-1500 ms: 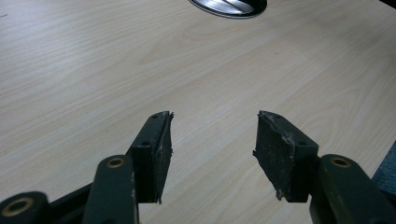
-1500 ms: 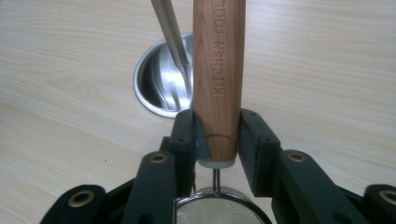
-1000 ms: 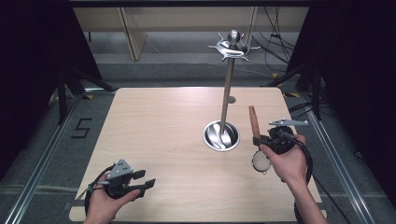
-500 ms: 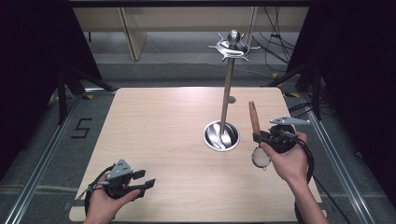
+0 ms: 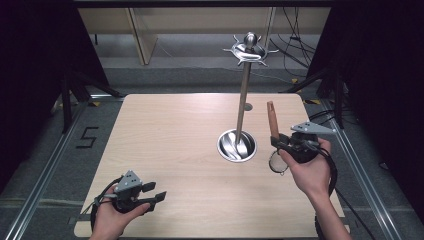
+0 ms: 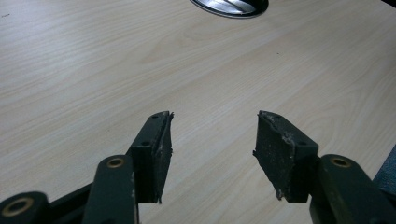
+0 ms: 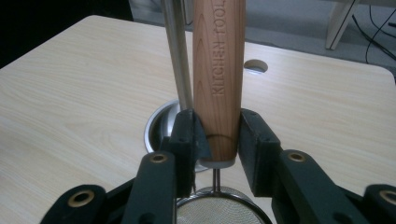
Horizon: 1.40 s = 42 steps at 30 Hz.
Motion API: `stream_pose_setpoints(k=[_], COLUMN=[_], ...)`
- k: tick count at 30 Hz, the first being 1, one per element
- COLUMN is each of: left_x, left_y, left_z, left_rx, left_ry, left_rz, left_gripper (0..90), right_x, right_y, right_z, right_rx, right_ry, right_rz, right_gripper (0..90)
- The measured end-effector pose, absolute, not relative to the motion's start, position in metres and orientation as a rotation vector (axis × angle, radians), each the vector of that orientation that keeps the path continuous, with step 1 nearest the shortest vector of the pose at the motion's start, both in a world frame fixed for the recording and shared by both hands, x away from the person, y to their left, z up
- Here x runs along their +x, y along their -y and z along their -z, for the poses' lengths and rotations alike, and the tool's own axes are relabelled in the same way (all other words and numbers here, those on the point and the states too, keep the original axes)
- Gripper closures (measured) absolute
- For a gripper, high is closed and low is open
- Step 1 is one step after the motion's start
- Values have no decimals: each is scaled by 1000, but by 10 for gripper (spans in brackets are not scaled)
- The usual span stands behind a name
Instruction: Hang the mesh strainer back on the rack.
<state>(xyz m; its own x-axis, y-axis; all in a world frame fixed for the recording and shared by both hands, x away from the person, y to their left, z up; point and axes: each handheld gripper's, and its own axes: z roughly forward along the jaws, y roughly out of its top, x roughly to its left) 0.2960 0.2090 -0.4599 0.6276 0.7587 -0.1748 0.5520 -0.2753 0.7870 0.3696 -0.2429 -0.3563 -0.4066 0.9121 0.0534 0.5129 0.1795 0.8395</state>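
Observation:
My right gripper [image 5: 278, 142] [image 7: 218, 136] is shut on the lower end of a strainer's wooden handle [image 5: 271, 119] [image 7: 218, 74], which stands upright. The round mesh bowl [image 5: 276, 161] [image 7: 223, 211] hangs below the jaws, just above the table. Close to its left stands a metal utensil stand [image 5: 243, 100] with a thin pole [image 7: 176, 51], a shiny round base [image 5: 237, 146] [image 7: 158, 127] and a hooked crown [image 5: 248, 50] on top. My left gripper [image 5: 159, 191] [image 6: 212, 135] stays open near the table's front left corner, with nothing between its jaws. The stand's base [image 6: 231, 5] shows far ahead of it.
The light wooden table [image 5: 170, 135] has a small round hole [image 5: 248, 106] [image 7: 256, 66] behind the stand. Dark curtains flank both sides. Cables and a shelf lie on the floor beyond the far edge.
My right gripper has risen slightly with the strainer, staying beside the stand. The left gripper has not moved.

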Motion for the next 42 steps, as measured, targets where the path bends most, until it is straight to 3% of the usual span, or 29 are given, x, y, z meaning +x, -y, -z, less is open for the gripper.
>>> stream_pose_setpoints(k=[42], left_x=[296], left_y=[-209], left_z=[460], left_rx=[1966], left_ry=[-1032], left_rz=[-295], left_gripper=[448], right_x=[360], right_y=[238], right_z=[332], right_rx=[1238], right_ry=[-1848], right_rz=[-1269], right_gripper=[694])
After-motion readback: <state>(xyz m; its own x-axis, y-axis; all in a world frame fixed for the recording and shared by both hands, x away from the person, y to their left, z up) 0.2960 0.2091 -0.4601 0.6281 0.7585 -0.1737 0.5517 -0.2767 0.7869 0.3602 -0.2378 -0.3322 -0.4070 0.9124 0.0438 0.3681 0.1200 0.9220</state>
